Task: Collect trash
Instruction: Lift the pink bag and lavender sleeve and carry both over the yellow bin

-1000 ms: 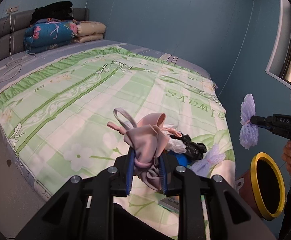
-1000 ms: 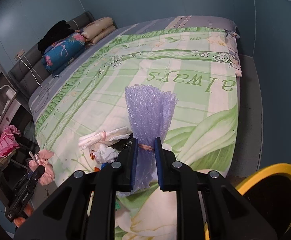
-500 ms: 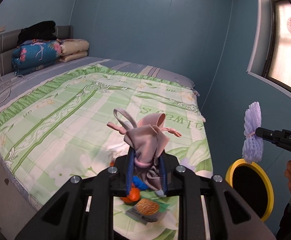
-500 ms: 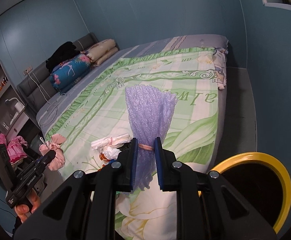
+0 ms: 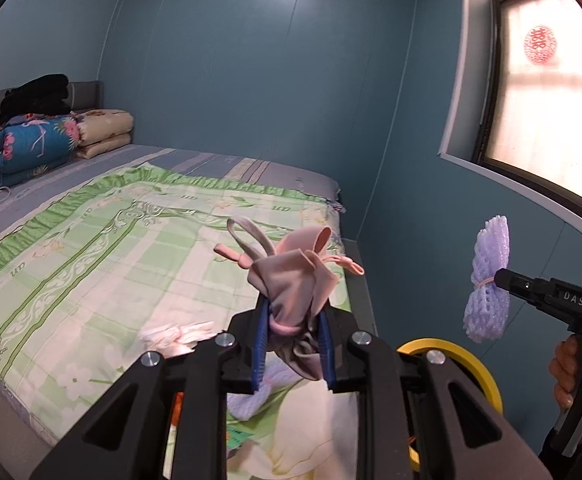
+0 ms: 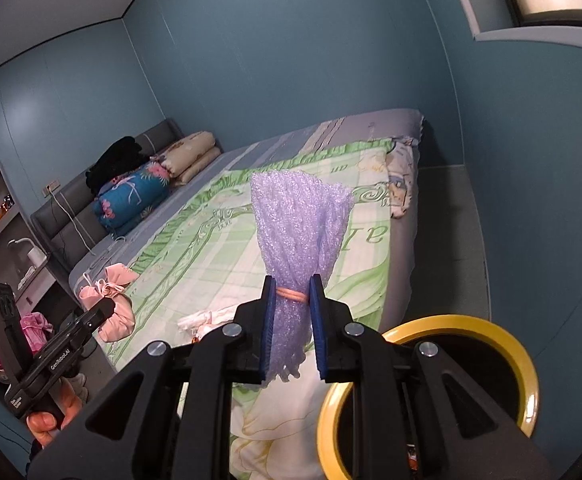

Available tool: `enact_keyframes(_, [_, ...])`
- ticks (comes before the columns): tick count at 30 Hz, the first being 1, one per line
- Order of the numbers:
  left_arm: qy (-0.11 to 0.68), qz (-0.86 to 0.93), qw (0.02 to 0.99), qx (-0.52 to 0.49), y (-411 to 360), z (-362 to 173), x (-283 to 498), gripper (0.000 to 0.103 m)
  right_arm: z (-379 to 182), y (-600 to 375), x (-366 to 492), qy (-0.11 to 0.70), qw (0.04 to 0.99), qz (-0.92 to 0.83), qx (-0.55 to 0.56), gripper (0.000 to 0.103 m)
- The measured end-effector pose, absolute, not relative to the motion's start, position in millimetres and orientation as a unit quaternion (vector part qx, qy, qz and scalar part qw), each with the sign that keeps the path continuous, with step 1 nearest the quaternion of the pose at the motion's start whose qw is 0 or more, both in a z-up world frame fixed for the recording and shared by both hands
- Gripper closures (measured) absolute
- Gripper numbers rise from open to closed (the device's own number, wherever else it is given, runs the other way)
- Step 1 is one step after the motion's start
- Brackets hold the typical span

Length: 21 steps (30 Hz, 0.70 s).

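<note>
Now both loads are up off the bed [image 5: 91, 248]: my left tongs [image 5: 293, 342] are clamped on the pink cloth bundle [image 5: 295, 288], my right tongs [image 6: 293, 330] pinched tight on the purple foam net [image 6: 299, 232]. Since a second ago the yellow-rimmed bin [image 6: 529, 376] has come closer beneath them, so dropping should come next.

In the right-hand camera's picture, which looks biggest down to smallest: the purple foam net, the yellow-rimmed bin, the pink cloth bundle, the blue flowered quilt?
1. yellow-rimmed bin
2. purple foam net, though it sits nearest the lens
3 and 4. pink cloth bundle and blue flowered quilt: look alike, and the quilt is far off, so unranked.
</note>
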<state>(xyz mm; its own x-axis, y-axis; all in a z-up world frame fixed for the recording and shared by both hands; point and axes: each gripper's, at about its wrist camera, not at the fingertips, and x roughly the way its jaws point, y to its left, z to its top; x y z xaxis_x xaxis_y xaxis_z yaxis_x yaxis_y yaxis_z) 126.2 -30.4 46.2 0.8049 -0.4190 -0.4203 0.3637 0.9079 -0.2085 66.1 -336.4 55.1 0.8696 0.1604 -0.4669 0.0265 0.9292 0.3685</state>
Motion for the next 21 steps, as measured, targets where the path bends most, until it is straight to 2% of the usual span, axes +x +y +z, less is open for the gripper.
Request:
enact_keyframes(10, [0.236,-0.251,0.939,-0.022,-83.4,52.3,124.8,0.083,65.1,-355.8,33.8,0.229,0.955,-0.001,0.190,0.086])
enact_keyframes(21, [0.263,-0.315,0.912,0.003,-146.3,24.0,137.5,0.083,54.6,-377.1,26.5,0.259,0.942,-0.078,0.199,0.086])
